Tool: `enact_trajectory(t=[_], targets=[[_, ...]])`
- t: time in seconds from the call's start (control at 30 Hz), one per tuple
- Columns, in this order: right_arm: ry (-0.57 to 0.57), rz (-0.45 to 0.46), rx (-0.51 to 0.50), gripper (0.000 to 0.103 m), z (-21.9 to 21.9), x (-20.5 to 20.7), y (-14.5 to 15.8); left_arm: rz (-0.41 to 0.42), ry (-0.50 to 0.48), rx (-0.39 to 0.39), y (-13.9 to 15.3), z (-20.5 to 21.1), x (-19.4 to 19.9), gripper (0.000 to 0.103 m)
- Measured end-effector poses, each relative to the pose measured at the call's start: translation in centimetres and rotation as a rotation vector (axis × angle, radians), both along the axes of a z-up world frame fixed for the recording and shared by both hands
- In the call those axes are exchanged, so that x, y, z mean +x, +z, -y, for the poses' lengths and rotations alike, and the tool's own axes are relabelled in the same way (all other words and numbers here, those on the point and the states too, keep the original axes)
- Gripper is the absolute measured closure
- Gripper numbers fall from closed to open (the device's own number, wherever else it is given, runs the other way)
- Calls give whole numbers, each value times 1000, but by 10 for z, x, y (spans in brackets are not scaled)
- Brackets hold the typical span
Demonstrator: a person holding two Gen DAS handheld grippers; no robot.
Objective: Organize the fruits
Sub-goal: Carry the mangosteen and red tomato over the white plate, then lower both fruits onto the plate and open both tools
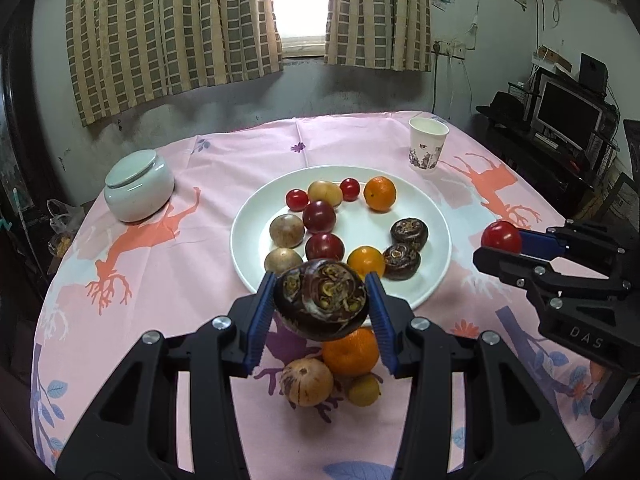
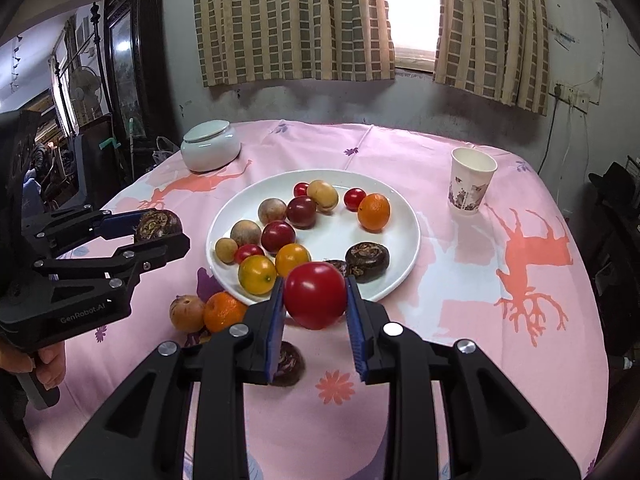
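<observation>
Two tools grip fruit: "GenRobot.AI" left tool a water chestnut, "DAS" right tool a tomato.

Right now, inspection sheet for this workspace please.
Surface: table with pink printed cloth.
Job's things: white plate with mixed fruit; an orange and other fruit loose on the cloth.
Clutter: lidded white jar, paper cup.
Grippers: left gripper shut on a water chestnut; right gripper shut on a red tomato.
Cables: wall cords beyond the table.
Surroundings: curtains, monitor.
</observation>
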State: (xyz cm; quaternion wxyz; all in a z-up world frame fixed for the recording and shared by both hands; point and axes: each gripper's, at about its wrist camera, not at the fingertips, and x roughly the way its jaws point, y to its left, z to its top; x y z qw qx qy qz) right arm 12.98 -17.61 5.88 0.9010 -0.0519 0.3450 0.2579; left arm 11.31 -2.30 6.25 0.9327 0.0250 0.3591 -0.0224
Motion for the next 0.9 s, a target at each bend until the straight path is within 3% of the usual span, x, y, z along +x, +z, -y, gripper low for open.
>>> enact_trajectory(t=[0.37,0.7,0.73,0.83,0.9], targets=[[-15,-65,-12,74,-24,60,-33,-89,66,-3,-42,-12,62,57],[-39,-92,-23,73,-32,83,-46,-116,82,-31,-54,-17,84,56],[-47,-97,-20,73,-33,86,-47,-112,82,-31,-54,-17,85,55],[-65,-124,1,72,-34,92,-52,-82,87,-14,-48,-15,83,35],[-77,-136,18,70,-32,93,-52,-52,85,-12,-41,-15,77,32]])
